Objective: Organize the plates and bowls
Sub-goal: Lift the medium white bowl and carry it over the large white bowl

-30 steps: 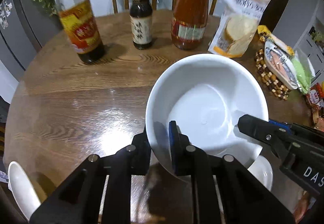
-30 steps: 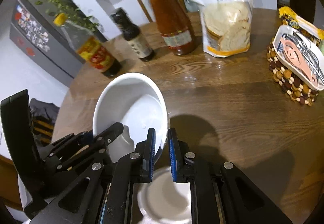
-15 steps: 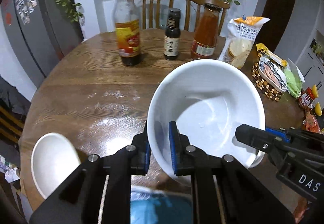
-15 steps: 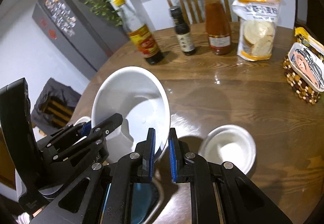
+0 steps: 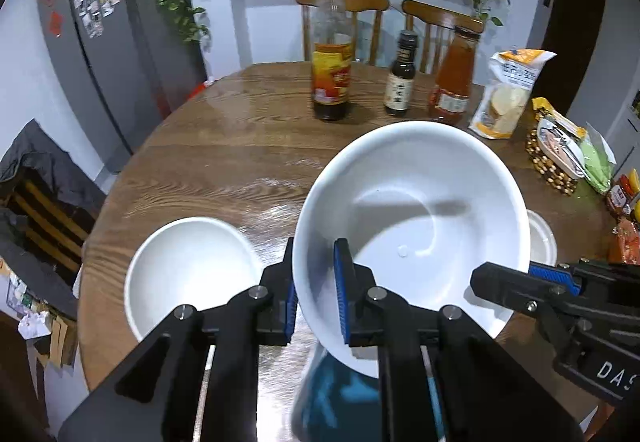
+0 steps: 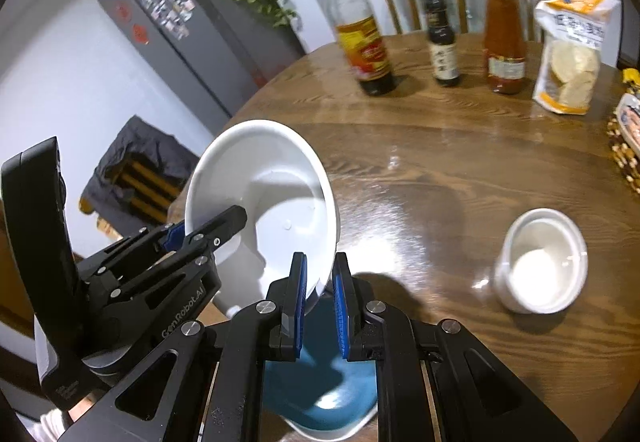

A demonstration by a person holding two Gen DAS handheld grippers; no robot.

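Note:
Both grippers hold one large white bowl [image 5: 416, 218] by its rim, tilted, above the round wooden table [image 5: 224, 162]. My left gripper [image 5: 316, 298] is shut on its near-left rim; my right gripper [image 6: 320, 282] is shut on the opposite rim, and the bowl shows in the right wrist view [image 6: 260, 194] too. A blue bowl [image 6: 320, 394] lies below the held bowl near the table's front edge. A second white bowl [image 5: 188, 274] sits on the table at front left. A small white cup-like bowl [image 6: 540, 262] stands to the right.
Three sauce bottles [image 5: 332, 74] stand in a row at the far side, next to a flour bag [image 5: 508, 98]. A beaded mat with a snack pack [image 5: 556, 150] and more packets lie at the right edge. Two chairs [image 5: 344, 14] and a grey fridge [image 5: 100, 42] stand beyond.
Both grippers have lifted the large white bowl higher and pulled back toward the front. More of the table, the front-left white bowl and the blue bowl below have come into view.

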